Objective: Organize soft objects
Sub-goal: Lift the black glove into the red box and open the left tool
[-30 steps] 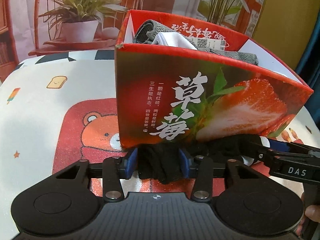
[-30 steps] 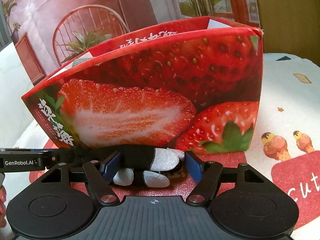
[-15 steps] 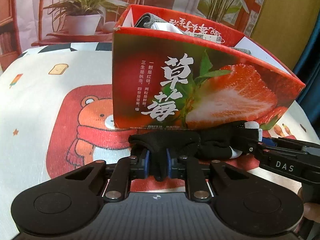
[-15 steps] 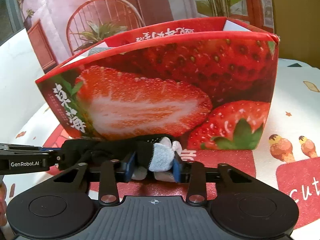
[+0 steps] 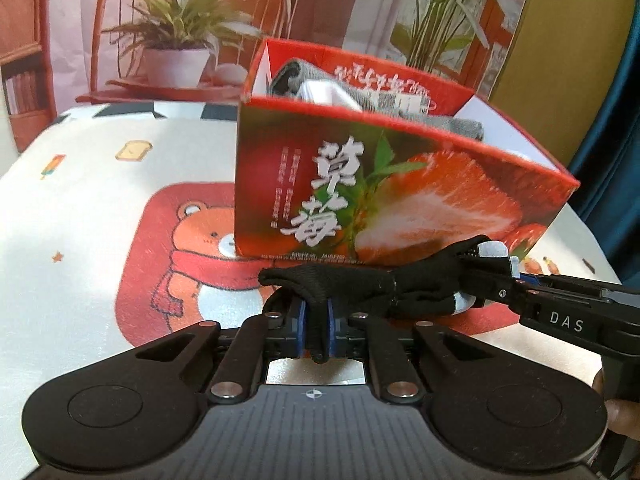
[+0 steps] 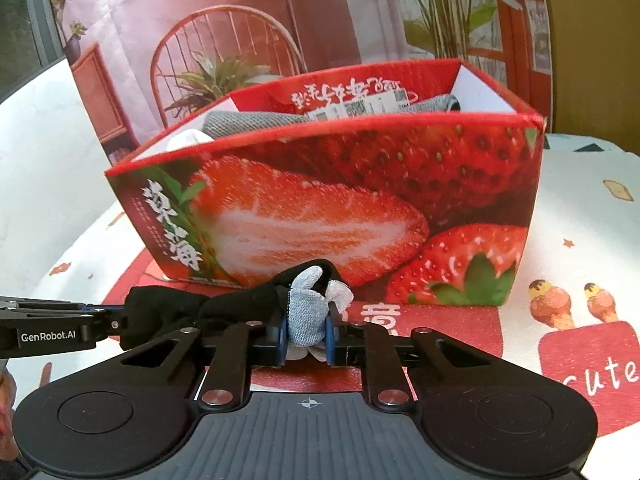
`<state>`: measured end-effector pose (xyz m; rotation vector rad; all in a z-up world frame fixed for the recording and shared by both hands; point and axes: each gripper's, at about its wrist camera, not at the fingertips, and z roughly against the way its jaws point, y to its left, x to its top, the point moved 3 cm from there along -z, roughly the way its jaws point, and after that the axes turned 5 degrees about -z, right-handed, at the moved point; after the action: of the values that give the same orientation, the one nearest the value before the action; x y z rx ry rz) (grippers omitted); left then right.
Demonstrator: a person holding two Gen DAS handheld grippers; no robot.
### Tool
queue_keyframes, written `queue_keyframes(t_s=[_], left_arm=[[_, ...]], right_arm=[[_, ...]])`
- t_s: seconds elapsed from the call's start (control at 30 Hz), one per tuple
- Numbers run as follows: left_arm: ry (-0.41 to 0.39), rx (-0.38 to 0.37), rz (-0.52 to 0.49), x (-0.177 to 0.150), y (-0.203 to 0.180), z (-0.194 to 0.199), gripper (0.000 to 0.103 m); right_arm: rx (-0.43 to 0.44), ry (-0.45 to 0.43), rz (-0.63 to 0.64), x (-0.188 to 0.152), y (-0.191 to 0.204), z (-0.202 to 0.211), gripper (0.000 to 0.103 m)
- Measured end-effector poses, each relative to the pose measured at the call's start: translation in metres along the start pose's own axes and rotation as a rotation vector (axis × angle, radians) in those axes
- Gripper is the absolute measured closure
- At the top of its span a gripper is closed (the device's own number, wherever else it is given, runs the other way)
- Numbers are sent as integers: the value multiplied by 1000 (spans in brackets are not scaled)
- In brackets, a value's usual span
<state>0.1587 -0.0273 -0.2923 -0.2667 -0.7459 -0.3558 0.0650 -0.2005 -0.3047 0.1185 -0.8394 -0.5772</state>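
Low in both frames, a black knit glove with grey fingertips (image 5: pixel 352 284) stretches before the red strawberry-printed cardboard box (image 5: pixel 360 196); left tool (image 5: pixel 316 320) and right tool (image 6: pixel 306 330) are closing, pinching its ends.

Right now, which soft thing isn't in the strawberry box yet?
The black glove with pale grey fingertips. Both grippers pinch it in front of the strawberry box, while the grey cloths already lie inside.

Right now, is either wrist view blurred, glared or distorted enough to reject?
Left wrist view: the strawberry box lettering is slightly motion-smeared, and fisheye bends the edges. Right wrist view: sharper; sunlight washes out the tablecloth at left. The black glove reads clearly in both.
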Motion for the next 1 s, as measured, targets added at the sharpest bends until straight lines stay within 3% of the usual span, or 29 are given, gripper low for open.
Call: queue_keyframes(t_s=[0.67, 1.0], left_arm=[[-195, 64, -93, 53, -27, 80, 92], [-264, 73, -116, 87, -33, 92, 92]], right_arm=[[17, -141, 117, 57, 39, 72, 88], [20, -207, 149, 98, 46, 89, 88]])
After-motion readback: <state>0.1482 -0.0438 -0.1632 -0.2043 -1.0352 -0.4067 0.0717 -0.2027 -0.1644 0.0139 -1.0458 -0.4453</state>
